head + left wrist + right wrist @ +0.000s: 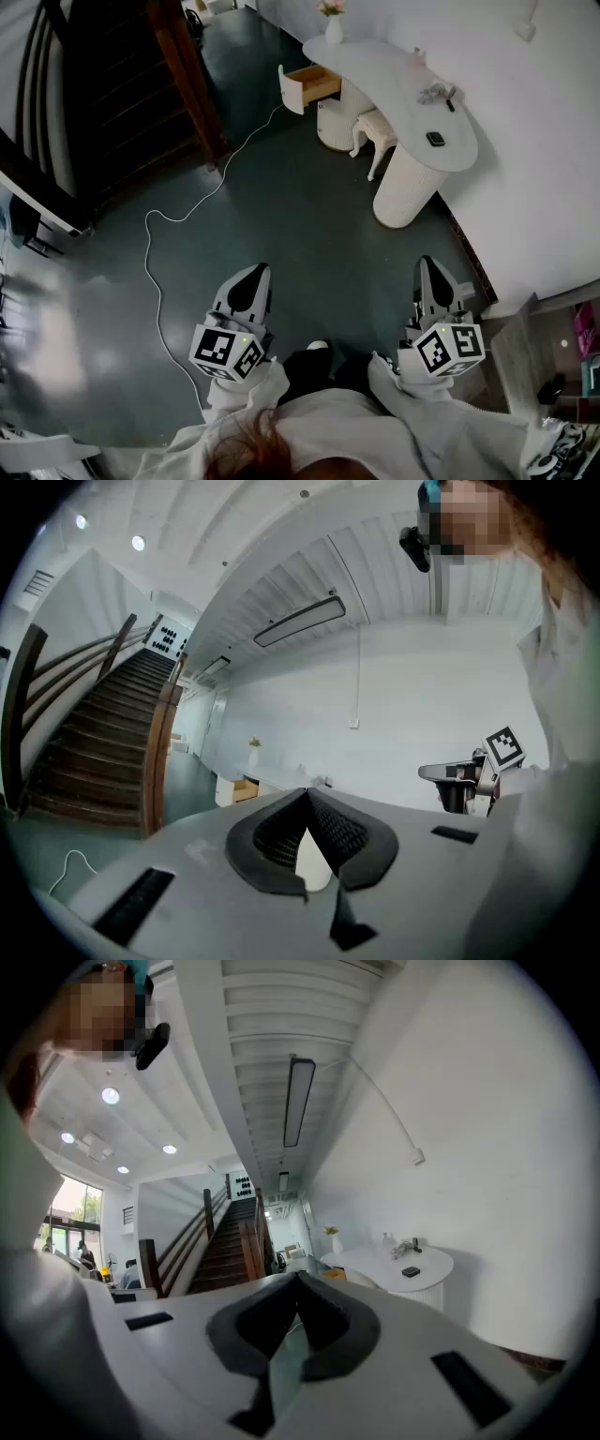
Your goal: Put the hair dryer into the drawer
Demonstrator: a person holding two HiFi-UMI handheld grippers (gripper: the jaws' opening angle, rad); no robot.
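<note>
The hair dryer (438, 92) lies on the white curved table (394, 75) by the far wall, small and grey in the head view. The drawer (309, 84) stands pulled out at the table's left end, its wooden inside showing. Both grippers are low in the head view, close to the person's body and far from the table. My left gripper (253, 272) is shut with nothing in it, and my right gripper (427, 263) is shut and empty too. The right gripper view shows the hair dryer (401, 1248) and the drawer (335, 1274) in the distance.
A small black thing (435, 139) lies on the table near its front end. A vase with a flower (333, 28) stands at the far end, and a white stool (375, 131) sits beneath. A white cable (155, 253) snakes over the dark floor. A wooden staircase (112, 94) rises at the left.
</note>
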